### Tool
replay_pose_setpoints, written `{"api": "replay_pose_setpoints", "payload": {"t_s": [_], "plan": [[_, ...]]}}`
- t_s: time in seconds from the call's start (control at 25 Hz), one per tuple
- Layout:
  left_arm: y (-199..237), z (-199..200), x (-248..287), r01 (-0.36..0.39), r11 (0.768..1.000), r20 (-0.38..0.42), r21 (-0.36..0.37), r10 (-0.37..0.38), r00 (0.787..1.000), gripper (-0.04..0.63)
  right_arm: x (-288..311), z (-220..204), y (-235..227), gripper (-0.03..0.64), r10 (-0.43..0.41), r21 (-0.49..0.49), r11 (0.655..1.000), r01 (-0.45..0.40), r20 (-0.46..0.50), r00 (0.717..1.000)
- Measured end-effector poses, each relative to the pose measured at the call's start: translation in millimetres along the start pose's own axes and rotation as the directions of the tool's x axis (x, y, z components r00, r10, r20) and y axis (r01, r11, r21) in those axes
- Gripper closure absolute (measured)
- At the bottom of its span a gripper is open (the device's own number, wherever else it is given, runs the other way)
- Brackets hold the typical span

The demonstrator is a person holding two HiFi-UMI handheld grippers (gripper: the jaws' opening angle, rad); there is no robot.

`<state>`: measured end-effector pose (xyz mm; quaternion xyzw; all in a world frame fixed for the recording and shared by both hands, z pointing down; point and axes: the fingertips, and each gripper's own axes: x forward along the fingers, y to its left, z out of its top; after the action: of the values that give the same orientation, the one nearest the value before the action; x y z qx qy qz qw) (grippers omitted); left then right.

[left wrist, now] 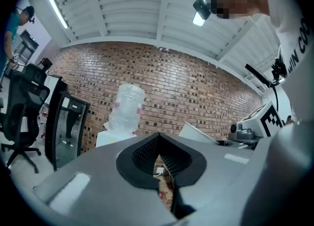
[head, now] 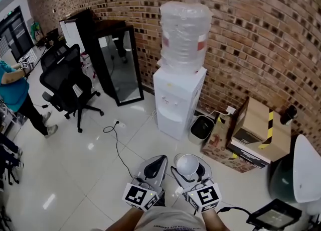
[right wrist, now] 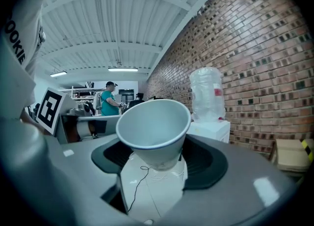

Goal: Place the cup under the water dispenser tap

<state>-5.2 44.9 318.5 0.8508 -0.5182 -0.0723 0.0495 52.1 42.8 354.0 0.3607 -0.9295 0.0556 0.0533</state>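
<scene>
Right gripper (head: pixel 189 170) jaws clasp the white paper cup (head: pixel 187 164), its mouth up and tilted back a little. Left gripper (head: pixel 157 163) jaws are pressed together, empty. The water dispenser (head: pixel 178 99) stands straight ahead across the floor, well apart from the cup.

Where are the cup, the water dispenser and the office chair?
cup (head: pixel 187 165): head view, its white inside.
water dispenser (head: pixel 174 93): head view, white front panel.
office chair (head: pixel 60 72): head view, black backrest.
</scene>
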Motion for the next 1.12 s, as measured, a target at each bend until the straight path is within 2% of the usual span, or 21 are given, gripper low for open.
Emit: {"api": "replay_pose_setpoints", "payload": {"t_s": [0.36,0.76,1.12], "plan": [[70.5,11.3,55.2,0.048,0.998,-0.021,-0.033,-0.049,0.999,0.605,80.9,17.7,-31.3,0.285,-0.047,0.011,0.999,0.047,-0.031,0.998],[141.9,22.9,101.8,0.099,0.993,-0.004,-0.06,-0.099,0.995,0.605,156.7,37.0,-54.8,0.285,-0.095,-0.021,0.995,0.094,-0.05,0.994],[160.2,15.3,124.2,0.125,0.988,-0.019,-0.09,-0.127,0.992,0.605,186.2,31.0,-64.9,0.285,-0.102,-0.019,0.995,0.101,-0.081,0.991]]}}
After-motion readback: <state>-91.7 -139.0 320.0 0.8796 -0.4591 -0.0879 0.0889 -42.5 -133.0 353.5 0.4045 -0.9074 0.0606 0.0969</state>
